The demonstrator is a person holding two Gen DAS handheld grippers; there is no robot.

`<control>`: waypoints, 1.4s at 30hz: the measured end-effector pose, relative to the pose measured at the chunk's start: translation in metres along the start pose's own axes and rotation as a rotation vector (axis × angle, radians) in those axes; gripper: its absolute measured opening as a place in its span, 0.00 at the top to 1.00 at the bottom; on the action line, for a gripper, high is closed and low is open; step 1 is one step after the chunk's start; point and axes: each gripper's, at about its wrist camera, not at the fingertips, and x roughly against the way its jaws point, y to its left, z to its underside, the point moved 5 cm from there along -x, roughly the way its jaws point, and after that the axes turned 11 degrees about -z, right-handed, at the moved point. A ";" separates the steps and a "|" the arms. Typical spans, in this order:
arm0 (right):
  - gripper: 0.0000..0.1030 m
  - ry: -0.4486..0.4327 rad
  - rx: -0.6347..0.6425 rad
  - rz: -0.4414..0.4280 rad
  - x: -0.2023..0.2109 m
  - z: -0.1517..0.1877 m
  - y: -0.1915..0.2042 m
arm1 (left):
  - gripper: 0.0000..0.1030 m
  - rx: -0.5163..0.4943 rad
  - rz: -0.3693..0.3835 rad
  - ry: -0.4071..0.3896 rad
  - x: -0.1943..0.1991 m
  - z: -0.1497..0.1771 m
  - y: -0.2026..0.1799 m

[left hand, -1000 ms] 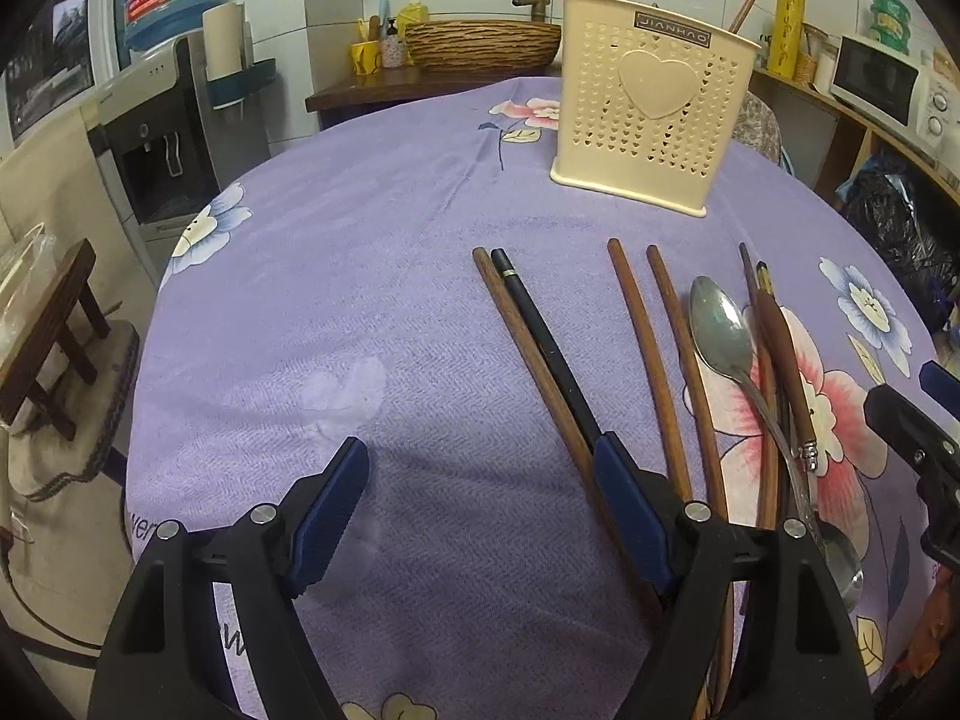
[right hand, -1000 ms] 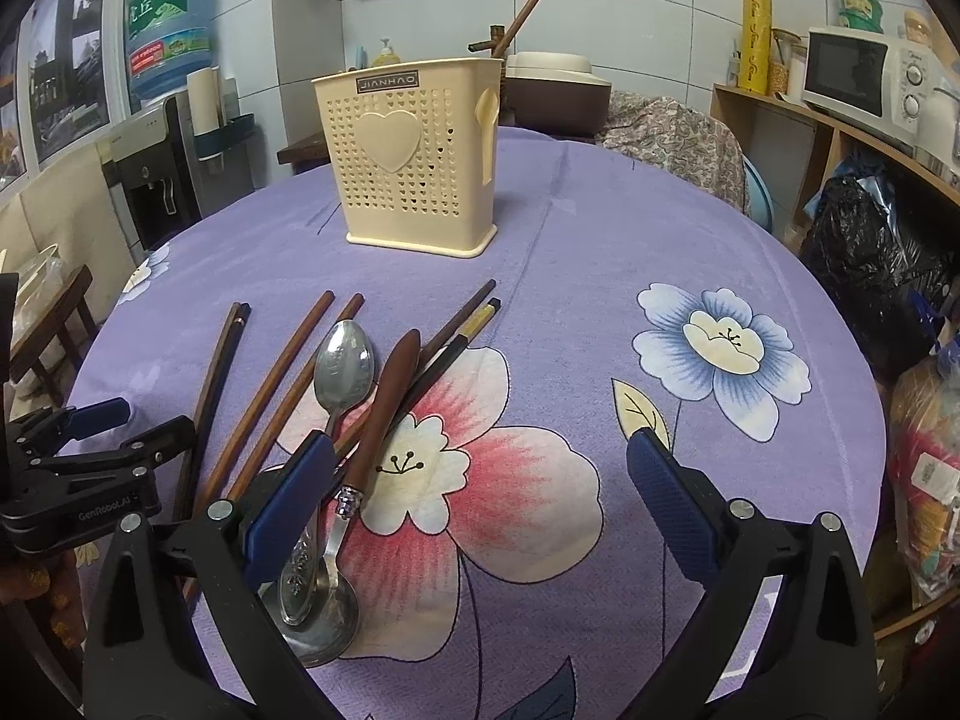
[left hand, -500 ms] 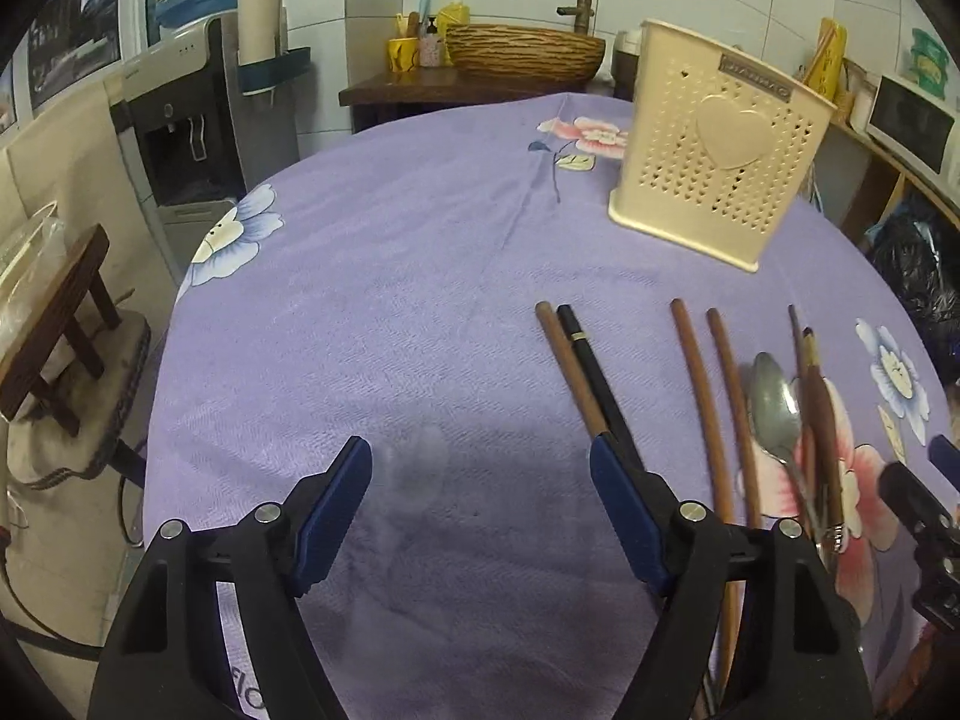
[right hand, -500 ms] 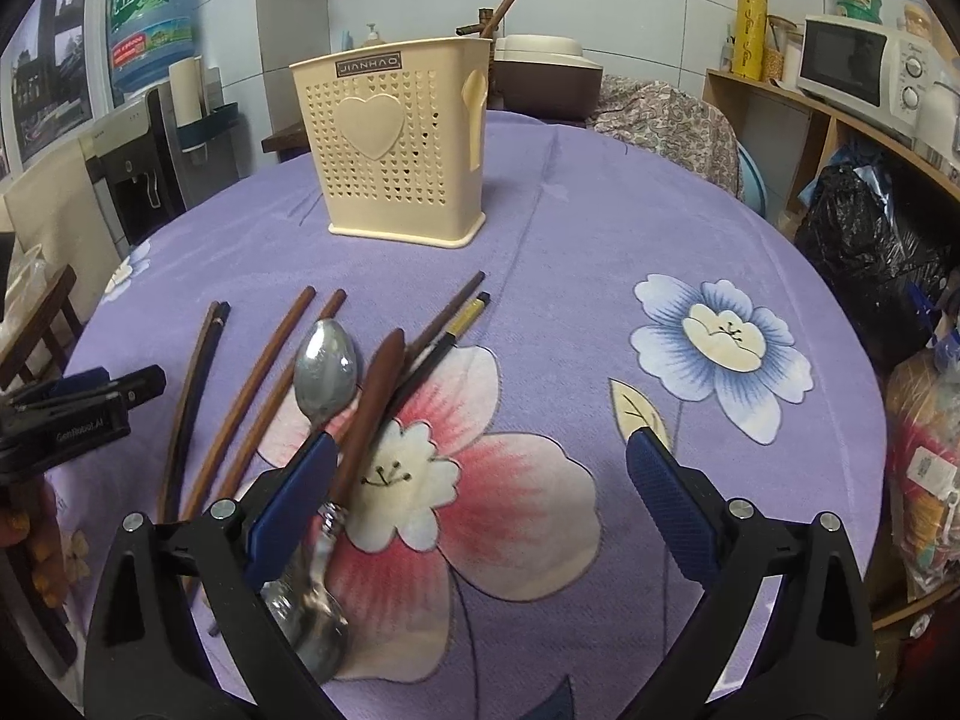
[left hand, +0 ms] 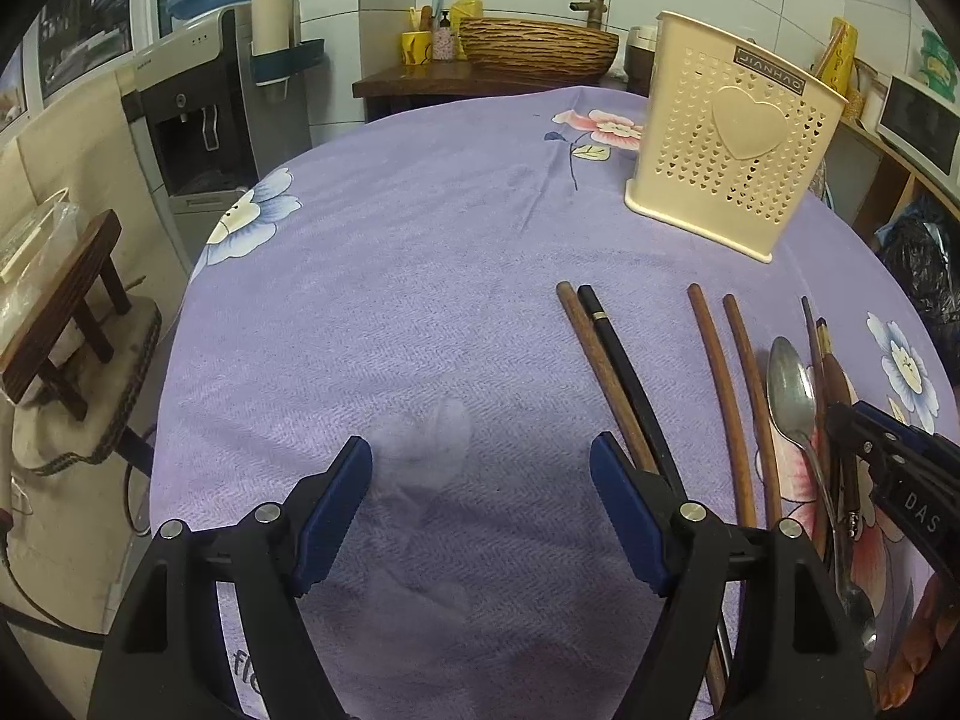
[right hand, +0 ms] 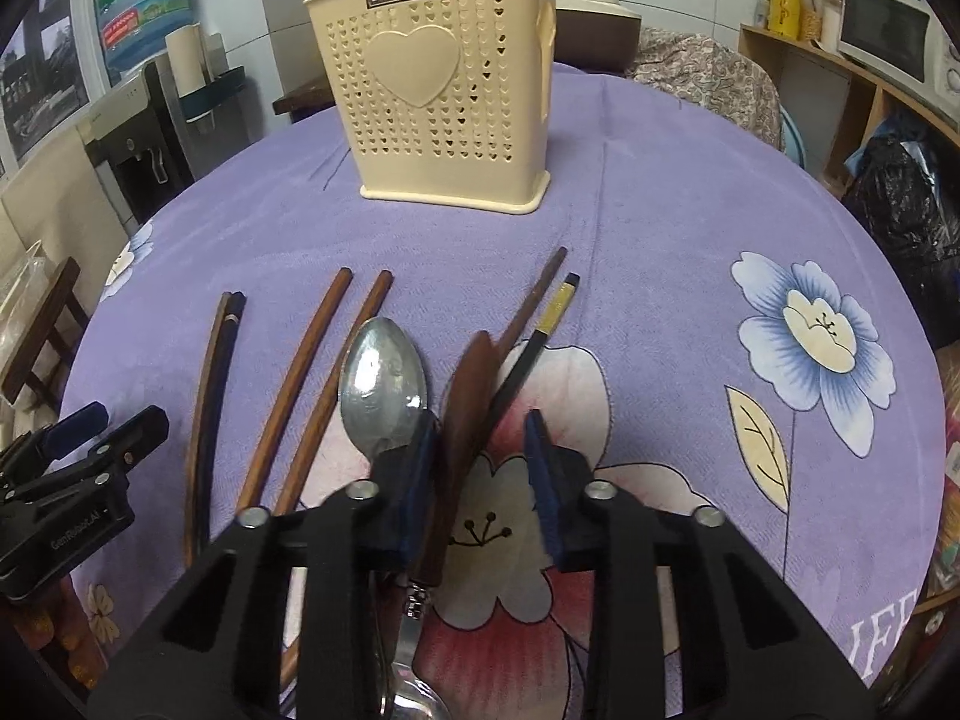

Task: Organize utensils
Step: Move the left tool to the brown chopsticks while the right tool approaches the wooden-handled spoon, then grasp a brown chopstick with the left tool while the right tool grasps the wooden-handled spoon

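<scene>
Closing right claw [right hand: 480, 474] straddles smooth brown wooden handle [right hand: 465, 420]; left claw [left hand: 480, 516] spread, empty.

The right gripper [right hand: 483, 474] is closing its jaws around the wooden handle [right hand: 465, 414], left pad touching (right pad apart). Left of that handle, the left gripper [left hand: 480, 510] hangs wide, nothing between.
</scene>
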 end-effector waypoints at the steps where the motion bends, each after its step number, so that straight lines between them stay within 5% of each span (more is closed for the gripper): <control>1: 0.82 0.001 0.004 0.002 0.000 0.000 0.000 | 0.28 0.002 0.002 0.001 0.000 0.000 0.000; 7: 0.83 0.001 0.004 -0.029 0.009 0.002 -0.011 | 0.28 0.004 0.008 0.003 -0.001 0.000 0.000; 20: 0.83 0.029 -0.010 0.054 0.017 0.004 -0.062 | 0.28 0.005 0.038 0.016 0.000 -0.004 -0.008; 26: 0.65 0.016 -0.001 0.062 0.013 0.005 -0.060 | 0.28 0.006 0.043 0.019 0.000 -0.009 -0.009; 42: 0.62 0.008 -0.007 0.058 0.014 0.006 -0.060 | 0.27 -0.075 -0.020 0.019 -0.003 -0.011 -0.024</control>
